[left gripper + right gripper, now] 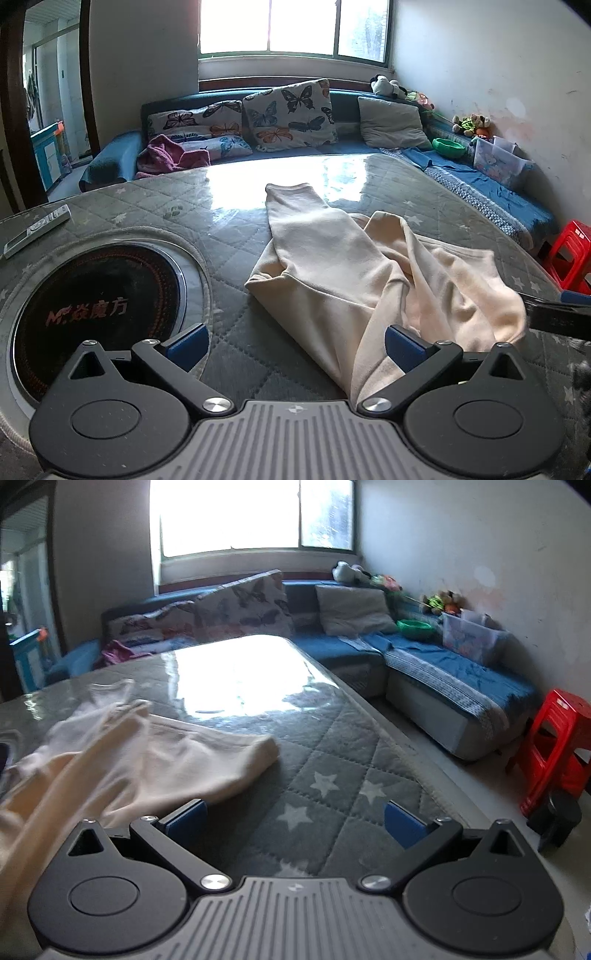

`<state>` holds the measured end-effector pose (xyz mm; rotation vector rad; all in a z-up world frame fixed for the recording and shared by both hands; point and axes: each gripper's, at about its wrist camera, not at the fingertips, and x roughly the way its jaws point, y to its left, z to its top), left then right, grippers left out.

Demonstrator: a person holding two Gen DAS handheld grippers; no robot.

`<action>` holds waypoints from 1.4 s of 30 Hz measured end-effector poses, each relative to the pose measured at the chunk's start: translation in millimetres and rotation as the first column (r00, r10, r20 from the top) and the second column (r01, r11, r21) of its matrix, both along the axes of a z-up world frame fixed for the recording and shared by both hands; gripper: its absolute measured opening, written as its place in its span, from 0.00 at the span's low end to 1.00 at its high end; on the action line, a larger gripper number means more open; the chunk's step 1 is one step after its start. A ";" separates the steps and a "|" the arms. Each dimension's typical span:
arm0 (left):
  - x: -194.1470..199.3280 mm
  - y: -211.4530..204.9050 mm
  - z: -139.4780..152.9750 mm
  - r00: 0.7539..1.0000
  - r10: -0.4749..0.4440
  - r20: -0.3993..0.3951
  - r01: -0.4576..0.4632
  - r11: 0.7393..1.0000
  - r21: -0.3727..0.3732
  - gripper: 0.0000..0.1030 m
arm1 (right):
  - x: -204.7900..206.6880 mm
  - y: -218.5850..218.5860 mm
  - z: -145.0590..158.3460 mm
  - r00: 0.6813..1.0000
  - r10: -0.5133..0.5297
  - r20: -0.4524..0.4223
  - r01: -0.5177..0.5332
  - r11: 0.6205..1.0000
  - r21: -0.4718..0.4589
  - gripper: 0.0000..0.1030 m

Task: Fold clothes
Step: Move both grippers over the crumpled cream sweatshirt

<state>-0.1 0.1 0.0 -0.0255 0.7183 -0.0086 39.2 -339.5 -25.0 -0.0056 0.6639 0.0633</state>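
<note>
A cream garment (354, 280) lies crumpled on the grey quilted table (229, 229), one long part stretched toward the far side. My left gripper (295, 345) is open just above the table, its right finger beside the garment's near fold. In the right wrist view the garment (147, 753) lies to the left. My right gripper (295, 821) is open and empty over the star-patterned table cover (332, 760), its left finger close to the garment's edge. The right gripper also shows at the right edge of the left wrist view (557, 314).
A round black cooktop (99, 306) is set into the table at the left, with a remote control (37, 230) behind it. A blue sofa (295, 147) with butterfly pillows wraps the far side. A red stool (554, 746) stands right of the table.
</note>
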 end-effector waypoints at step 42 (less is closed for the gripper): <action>-78.7 -0.2 3.3 0.999 0.022 0.037 -0.022 1.000 0.012 1.00 | -164.6 32.0 29.2 0.963 0.242 0.120 -0.241 0.970 -0.024 1.00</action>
